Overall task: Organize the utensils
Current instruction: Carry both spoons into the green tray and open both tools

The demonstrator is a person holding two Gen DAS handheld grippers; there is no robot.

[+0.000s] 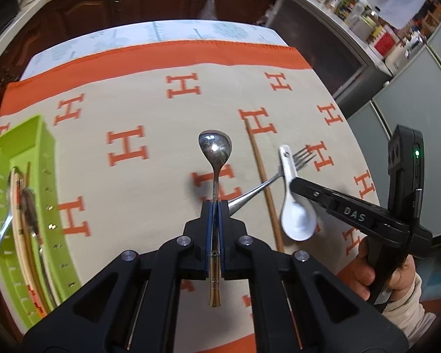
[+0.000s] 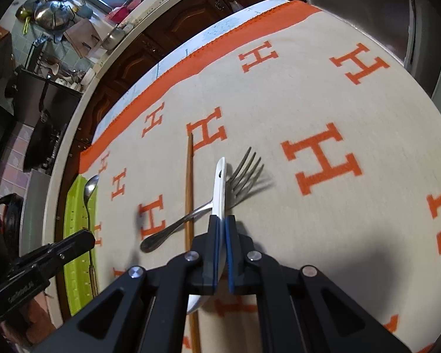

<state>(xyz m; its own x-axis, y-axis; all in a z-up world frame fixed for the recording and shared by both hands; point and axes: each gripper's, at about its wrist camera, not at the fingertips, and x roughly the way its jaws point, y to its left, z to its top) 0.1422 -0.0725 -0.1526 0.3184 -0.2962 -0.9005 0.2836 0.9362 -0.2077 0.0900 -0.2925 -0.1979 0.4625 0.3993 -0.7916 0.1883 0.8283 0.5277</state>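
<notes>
My left gripper is shut on the handle of a metal spoon, whose bowl points forward above the cloth. In the right wrist view the same left gripper and metal spoon hang by the green tray. My right gripper is shut on a white ceramic spoon, held edge-up over a metal fork. From the left wrist view the right gripper clamps the white spoon at mid-handle. A wooden chopstick lies on the cloth, crossing under the fork's handle.
The green tray at the table's left edge holds several chopsticks and metal utensils. The fork and chopstick lie on the beige cloth with orange H marks. A hand grips the right tool. Dark cabinets and cluttered counters stand beyond the table.
</notes>
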